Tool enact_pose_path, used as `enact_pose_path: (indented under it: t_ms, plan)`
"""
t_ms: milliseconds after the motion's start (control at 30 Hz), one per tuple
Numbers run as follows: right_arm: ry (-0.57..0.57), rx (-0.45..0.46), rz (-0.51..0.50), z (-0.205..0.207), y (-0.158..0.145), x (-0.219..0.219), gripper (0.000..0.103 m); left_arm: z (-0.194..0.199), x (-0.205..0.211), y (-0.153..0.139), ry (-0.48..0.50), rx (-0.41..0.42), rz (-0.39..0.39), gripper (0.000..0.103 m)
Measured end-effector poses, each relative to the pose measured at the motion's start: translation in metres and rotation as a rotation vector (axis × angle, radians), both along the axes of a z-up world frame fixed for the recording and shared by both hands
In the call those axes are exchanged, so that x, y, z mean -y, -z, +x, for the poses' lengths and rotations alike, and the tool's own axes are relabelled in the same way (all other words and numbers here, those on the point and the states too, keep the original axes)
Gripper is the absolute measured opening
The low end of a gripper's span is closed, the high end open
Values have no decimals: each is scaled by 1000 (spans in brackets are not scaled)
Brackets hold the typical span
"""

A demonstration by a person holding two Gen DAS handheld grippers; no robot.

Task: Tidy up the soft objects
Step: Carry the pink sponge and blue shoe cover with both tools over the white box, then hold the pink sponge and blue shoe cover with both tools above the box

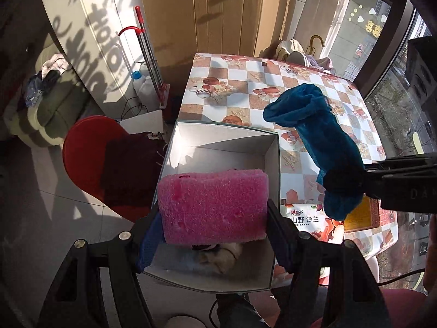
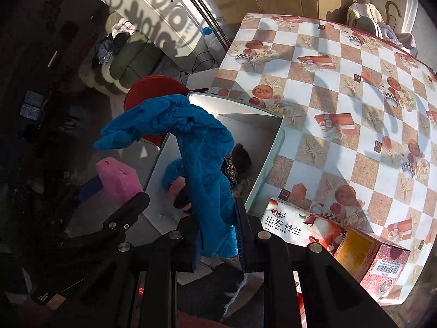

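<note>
Nearest to me, my left gripper (image 1: 215,218) has its fingers set wide and clamped on a pink foam block (image 1: 213,207), one finger pressing each end, the block held above the near end of the white cardboard box (image 1: 274,164). In the right wrist view that same pink foam block (image 2: 117,177) shows to the left of the box, outside its wall as that camera sees it.

My right gripper (image 2: 215,235) has its fingers clenched nearly together on a blue cloth (image 2: 202,158), which rises from the grip and flops over to the left above the box. From the left wrist view the blue cloth (image 1: 319,142) hangs above the tabletop (image 1: 240,82), just right of the box, pinched by the right gripper (image 1: 344,183).

Inside the white cardboard box (image 2: 267,161) I can see soft items already lying on the bottom: something pink, something dark and a leopard-patterned piece, too jumbled to name.

Just beside the box on the checked tabletop (image 2: 341,87) lies a tissue pack (image 2: 297,224) printed with "山野铃兰"; a smaller logo above that is too small to read. Touching it on the right is a yellow-and-red carton (image 2: 374,257) with a barcode label whose digits I cannot make out.

Farther off, a shadow of large lettering falls on the white wall (image 1: 90,41); I cannot read it with certainty.
</note>
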State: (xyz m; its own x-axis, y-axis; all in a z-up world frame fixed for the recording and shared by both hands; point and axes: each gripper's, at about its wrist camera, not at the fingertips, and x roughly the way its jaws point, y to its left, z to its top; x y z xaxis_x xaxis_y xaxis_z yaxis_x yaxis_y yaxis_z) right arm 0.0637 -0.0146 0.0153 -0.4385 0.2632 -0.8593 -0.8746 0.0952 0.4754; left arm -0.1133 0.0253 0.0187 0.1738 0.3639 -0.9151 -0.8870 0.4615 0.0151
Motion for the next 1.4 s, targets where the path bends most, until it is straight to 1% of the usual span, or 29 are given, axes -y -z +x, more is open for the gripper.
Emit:
enact_pose_path:
  t_ms: [133,267,467,700,1033,1400]
  plan:
    - [-48,2,4,-24,1,-8,21,-14,-2,3,-41,-3,-6,73]
    - [-87,4,0,-43,3,-12,21,-23,-3,5,-58,-7,-7,73]
    - [-117,1,-21,-58,11,-16,21,-32,-2,7,-79,-14,-12,73]
    - [-129,1,-26,-63,13,-18,21,-33,-3,10,-85,-18,-22,73]
    - [-116,-3,-36,-60,15,-17,21,-28,-3,12,-65,-21,-22,73]
    - [-114,-5,-40,-59,17,-16,21,-27,-3,14,-73,-20,-25,73]
